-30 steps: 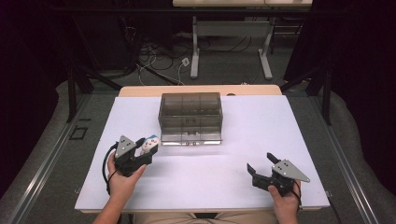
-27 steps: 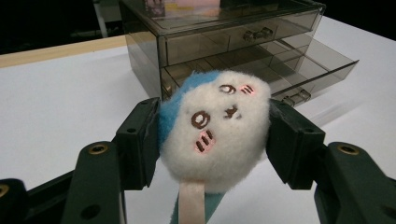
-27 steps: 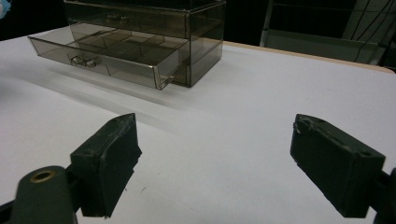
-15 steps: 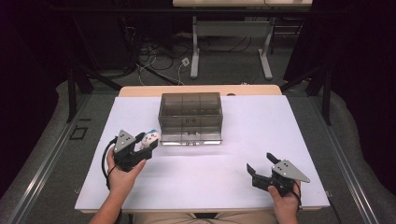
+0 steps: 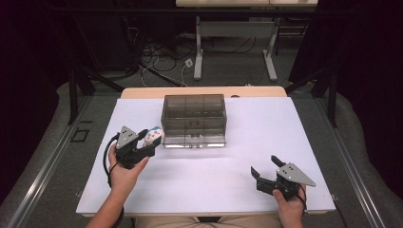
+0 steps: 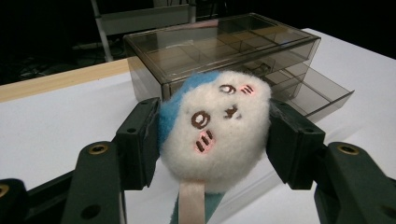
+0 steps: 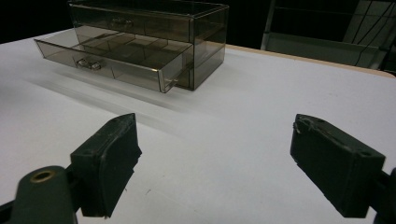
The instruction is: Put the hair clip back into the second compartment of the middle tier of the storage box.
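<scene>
A small white-and-blue plush toy (image 6: 217, 133) with a stitched face is clamped between the jaws of my left gripper (image 5: 151, 138), lifted off the table just left of the smoky clear drawer box (image 5: 194, 119). The box's lower drawer (image 7: 112, 58) stands pulled out toward me; in the left gripper view the drawer (image 6: 317, 91) lies behind and right of the plush toy. My right gripper (image 5: 267, 172) rests near the table's front right, jaws wide apart with only bare table between them.
The white table top (image 5: 266, 128) has a wooden strip (image 5: 142, 92) along its far edge. Beyond it are a dark floor, cables and a metal stand (image 5: 235, 42). Free room lies in front of the drawer box and between my two hands.
My left gripper has risen a little with the plush toy and edged toward the drawer box. The right gripper has stayed where it was.
</scene>
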`<state>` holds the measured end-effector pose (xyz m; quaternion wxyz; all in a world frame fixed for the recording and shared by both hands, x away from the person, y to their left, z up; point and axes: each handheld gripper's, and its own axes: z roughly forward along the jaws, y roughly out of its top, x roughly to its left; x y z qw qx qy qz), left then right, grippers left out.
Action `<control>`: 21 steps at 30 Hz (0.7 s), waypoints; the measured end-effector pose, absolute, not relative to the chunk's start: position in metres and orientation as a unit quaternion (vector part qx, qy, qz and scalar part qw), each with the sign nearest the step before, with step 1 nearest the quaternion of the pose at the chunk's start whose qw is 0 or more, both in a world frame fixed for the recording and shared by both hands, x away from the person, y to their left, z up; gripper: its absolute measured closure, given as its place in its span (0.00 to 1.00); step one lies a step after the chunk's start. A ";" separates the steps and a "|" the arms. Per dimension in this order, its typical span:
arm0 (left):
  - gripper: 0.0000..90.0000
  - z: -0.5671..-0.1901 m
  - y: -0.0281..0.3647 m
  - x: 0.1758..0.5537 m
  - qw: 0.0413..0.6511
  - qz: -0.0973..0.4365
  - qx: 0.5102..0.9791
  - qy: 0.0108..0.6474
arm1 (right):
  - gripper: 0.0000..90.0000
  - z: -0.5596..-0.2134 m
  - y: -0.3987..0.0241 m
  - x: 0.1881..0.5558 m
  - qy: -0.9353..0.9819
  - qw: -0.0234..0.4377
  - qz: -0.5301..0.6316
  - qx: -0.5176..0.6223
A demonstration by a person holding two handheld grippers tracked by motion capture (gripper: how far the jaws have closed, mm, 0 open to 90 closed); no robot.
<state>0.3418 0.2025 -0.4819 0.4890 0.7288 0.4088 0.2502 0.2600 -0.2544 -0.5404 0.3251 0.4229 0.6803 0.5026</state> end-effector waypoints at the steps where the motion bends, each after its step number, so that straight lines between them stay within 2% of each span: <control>1: 0.45 -0.481 0.202 0.343 0.489 0.250 0.729 0.409 | 0.16 -0.541 -0.255 0.260 0.680 0.325 0.503 0.423; 21: 0.45 -0.466 0.183 0.356 0.487 0.253 0.741 0.386 | 0.16 -0.540 -0.256 0.259 0.678 0.327 0.500 0.429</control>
